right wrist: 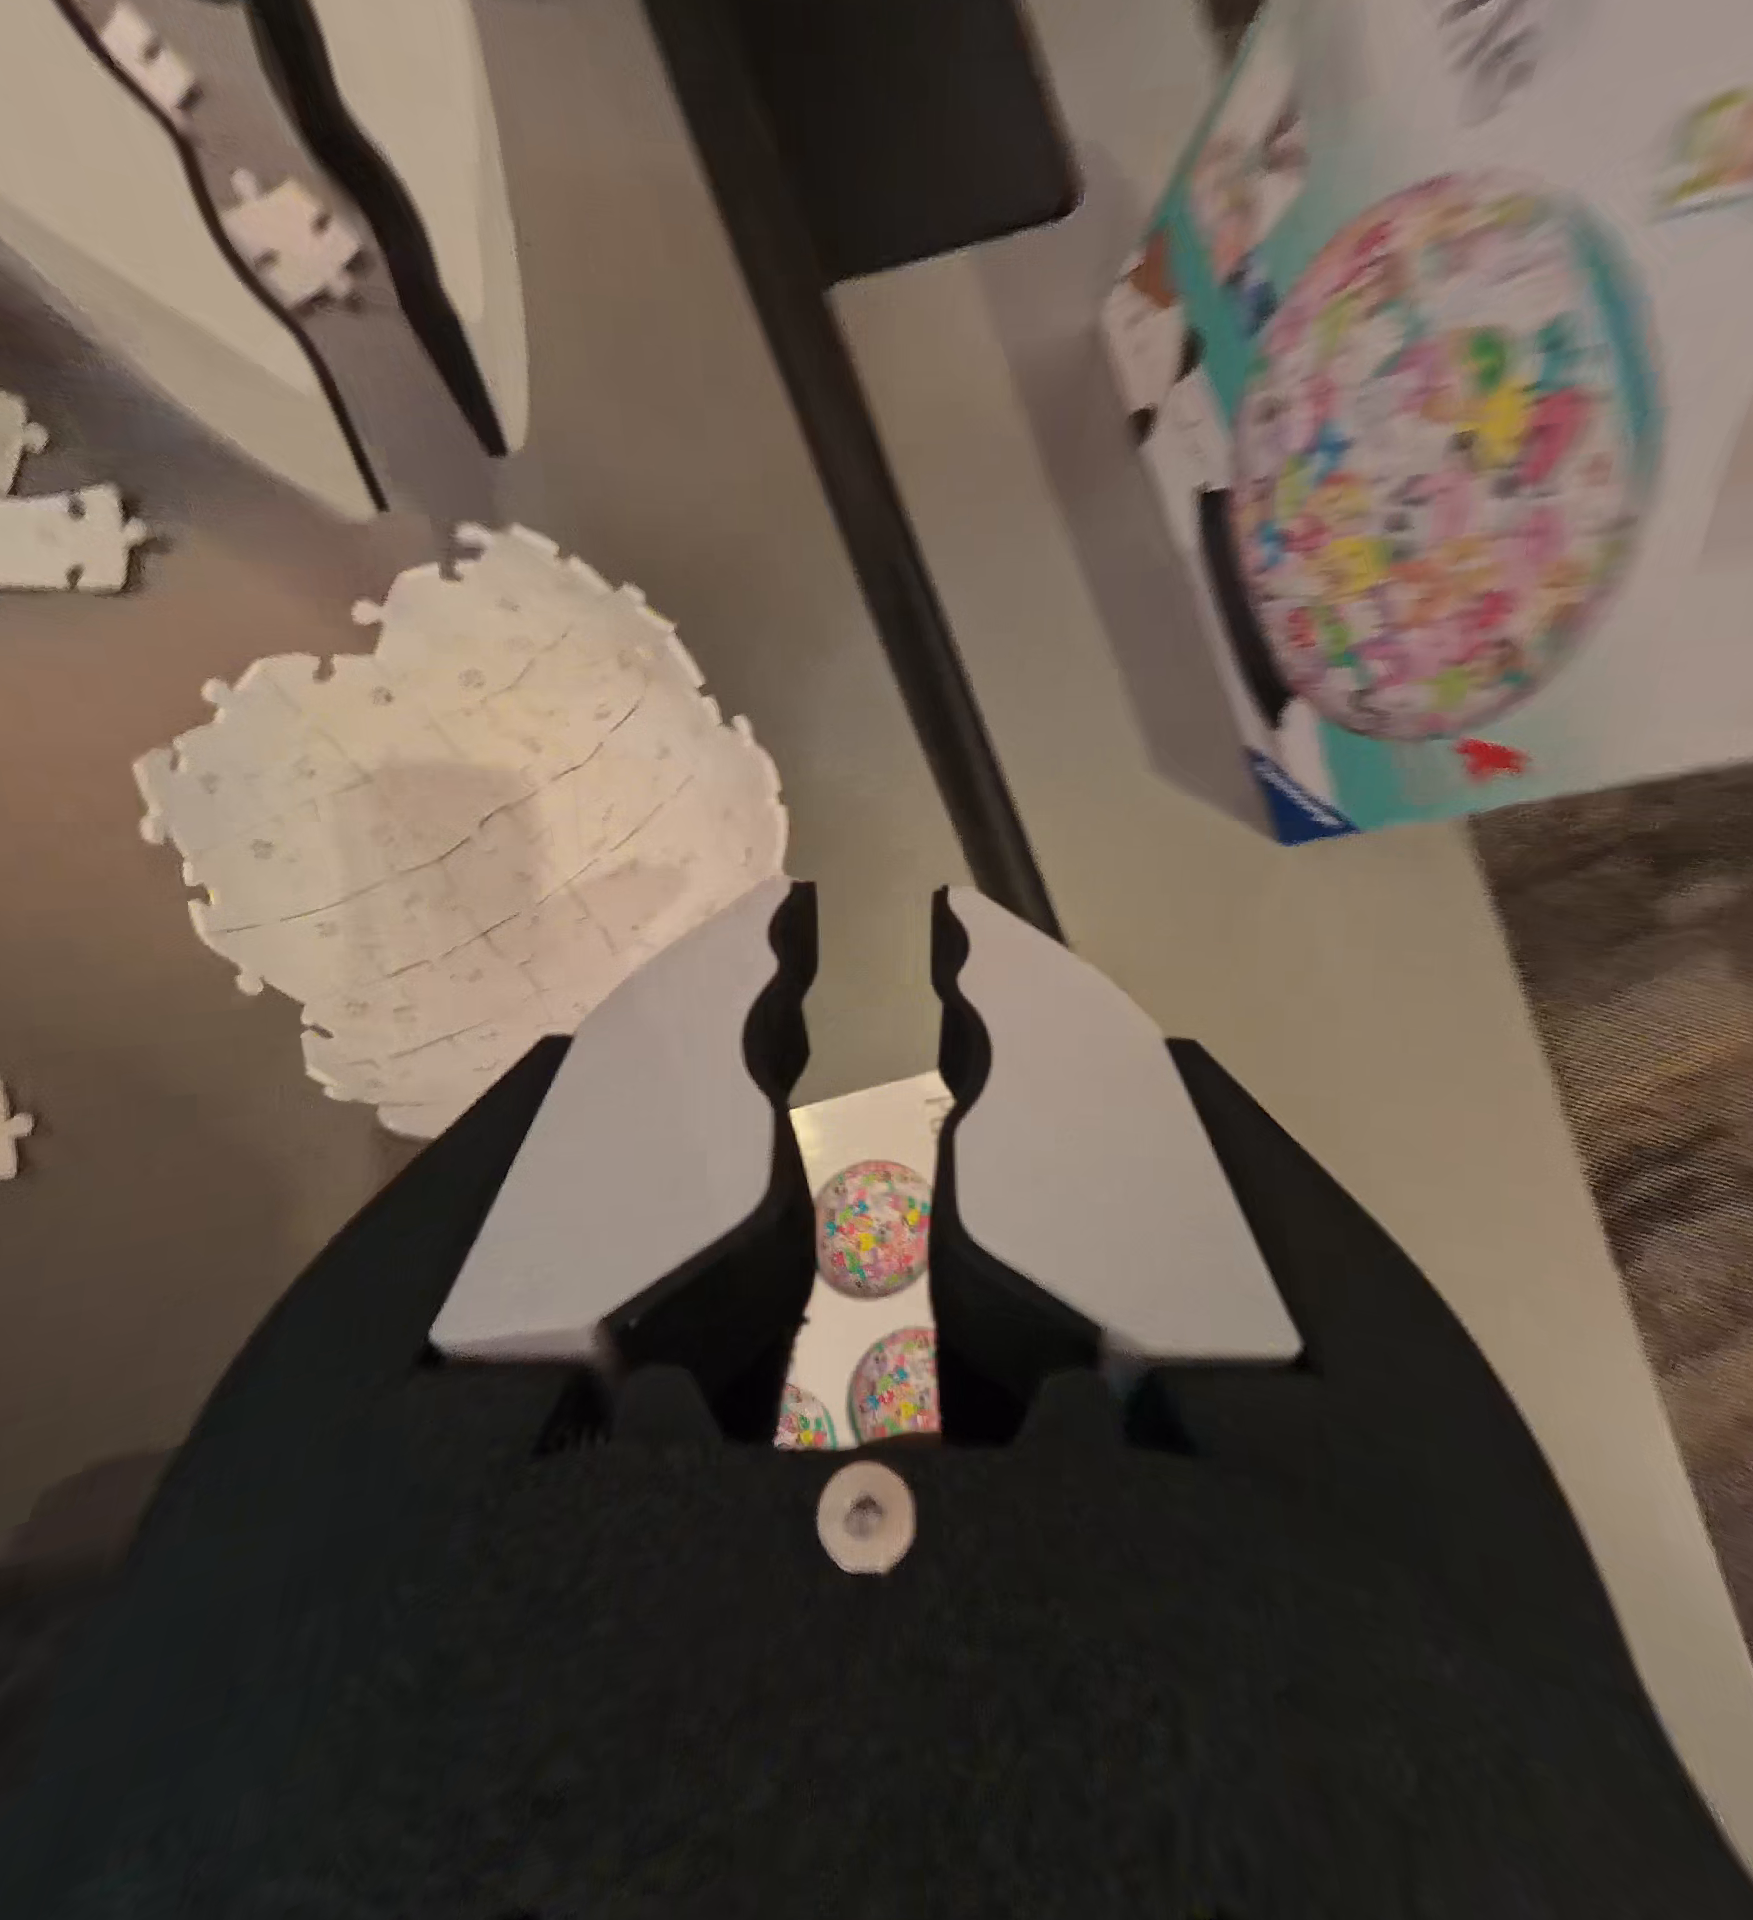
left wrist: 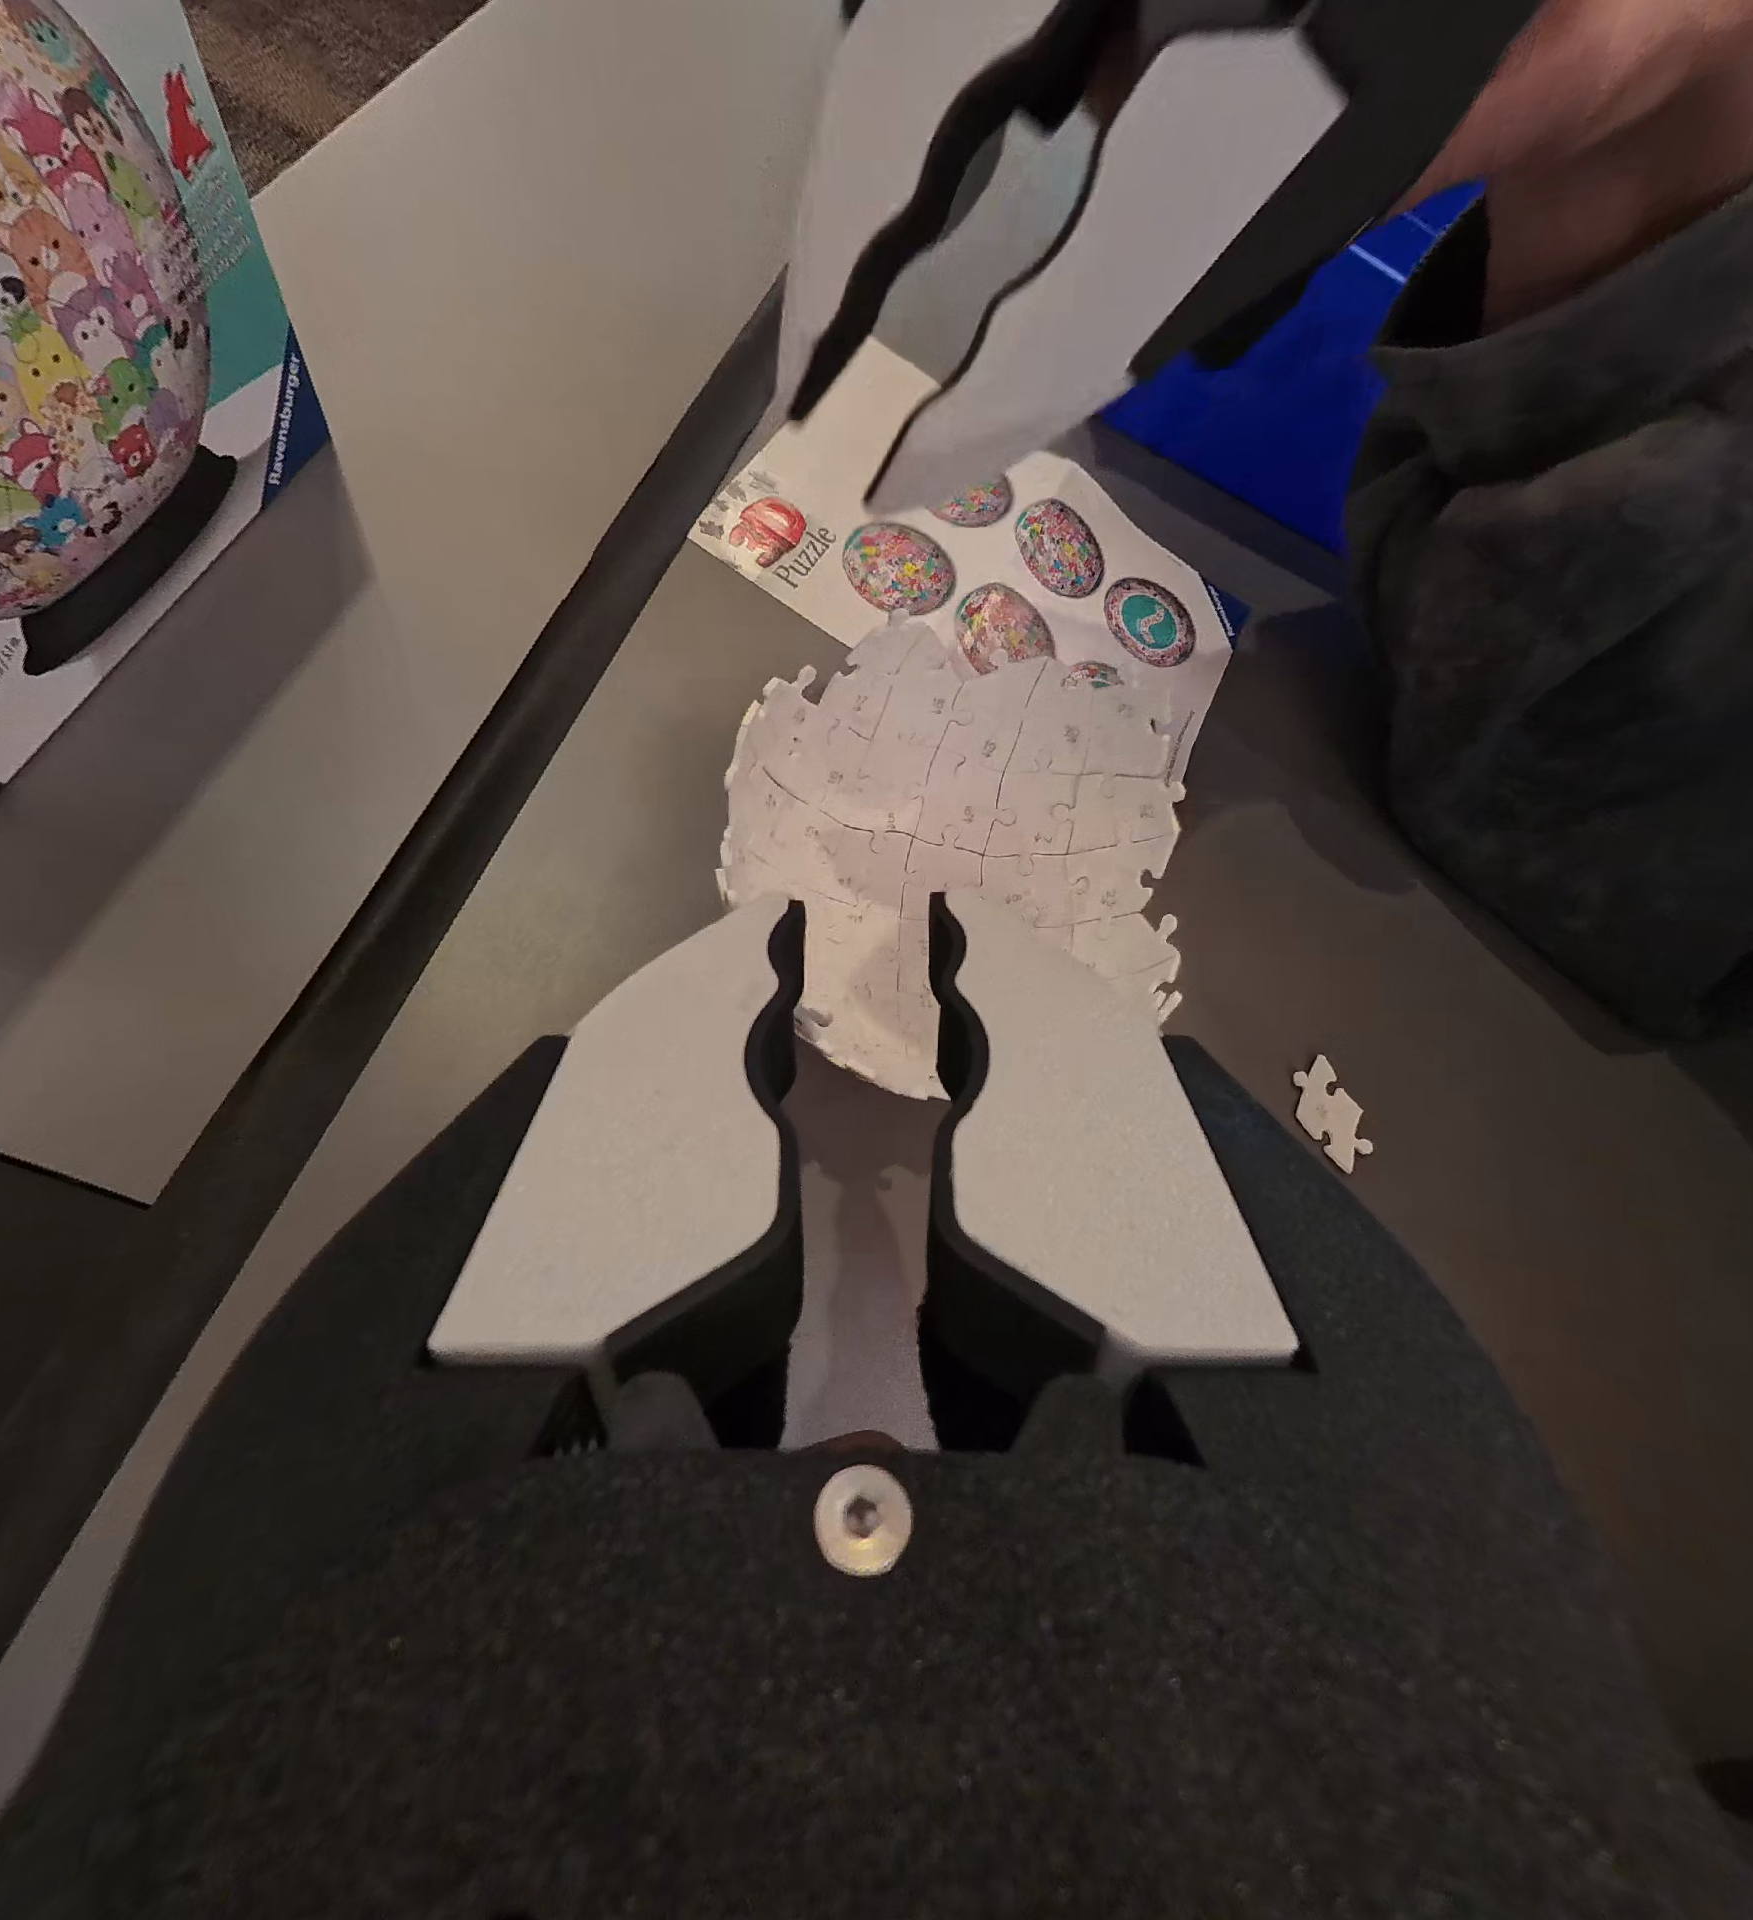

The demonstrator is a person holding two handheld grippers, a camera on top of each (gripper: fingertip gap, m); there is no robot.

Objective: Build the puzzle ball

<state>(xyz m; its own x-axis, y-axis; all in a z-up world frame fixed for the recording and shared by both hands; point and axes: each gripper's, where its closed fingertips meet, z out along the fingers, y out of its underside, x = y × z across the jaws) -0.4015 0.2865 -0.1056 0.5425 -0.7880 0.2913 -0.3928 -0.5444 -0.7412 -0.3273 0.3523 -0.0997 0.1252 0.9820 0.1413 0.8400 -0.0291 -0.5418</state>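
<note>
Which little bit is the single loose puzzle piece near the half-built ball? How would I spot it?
Start at the white half-built puzzle ball on the dark table. Look just beside it, on the side away from the colourful puzzle box. The loose puzzle piece lies there alone, flat and white, touching nothing, unlike the pieces locked into the curved shell.

The half-built puzzle ball (left wrist: 955, 790) shows plain white piece backs, the puzzle box (left wrist: 72, 416) is teal with a multicoloured cartoon-animal ball, the bench (left wrist: 1474, 1039) is dark grey, and the tongs (left wrist: 867, 914) are white and black.

Puzzle shell (left wrist: 955, 800) lies on the instruction sheet (left wrist: 1142, 540), loose piece (left wrist: 1331, 1114) beside.
</note>
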